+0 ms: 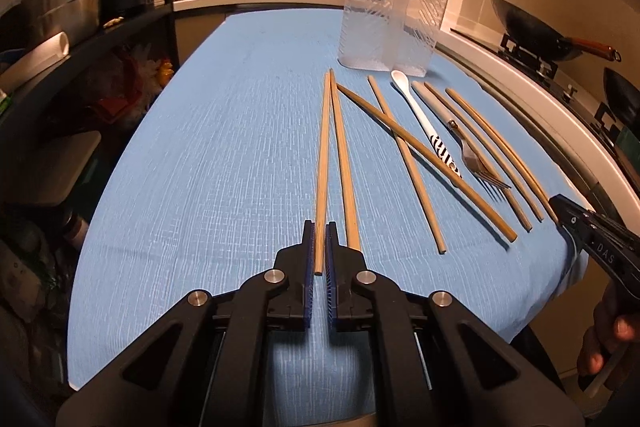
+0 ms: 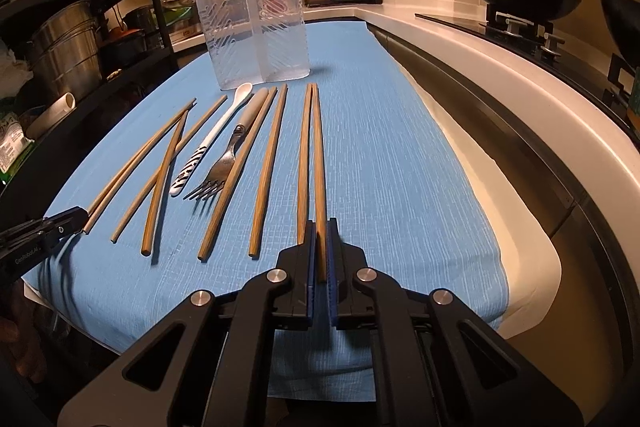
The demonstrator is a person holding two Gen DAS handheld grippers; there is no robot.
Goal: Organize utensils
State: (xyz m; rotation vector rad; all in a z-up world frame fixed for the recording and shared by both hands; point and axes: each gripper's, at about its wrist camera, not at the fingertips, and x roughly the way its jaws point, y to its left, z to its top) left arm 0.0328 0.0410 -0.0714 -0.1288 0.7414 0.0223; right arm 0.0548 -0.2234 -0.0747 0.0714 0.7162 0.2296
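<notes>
Both my grippers are down at the near ends of the chopsticks, one each side of the spread. Left gripper [image 1: 320, 231]: jaws nearly closed on the left chopstick [image 1: 322, 171] of the leftmost pair, pads at its sides; looks gripped, but I can't confirm firm contact. Right gripper [image 2: 320, 227]: jaws pinched on the right chopstick [image 2: 319, 163] of the rightmost pair, stick running between the pads.

Gripping near the ends makes sense: it should leave the length free to tip upright into the clear holder [image 2: 256, 35] at the far end of the blue cloth [image 2: 380, 155].

Still flat on the cloth between us: crossed chopsticks [image 1: 404, 147], white spoon [image 1: 424, 119], fork [image 1: 476, 163]. The holder looks empty, so the job is just starting.
</notes>
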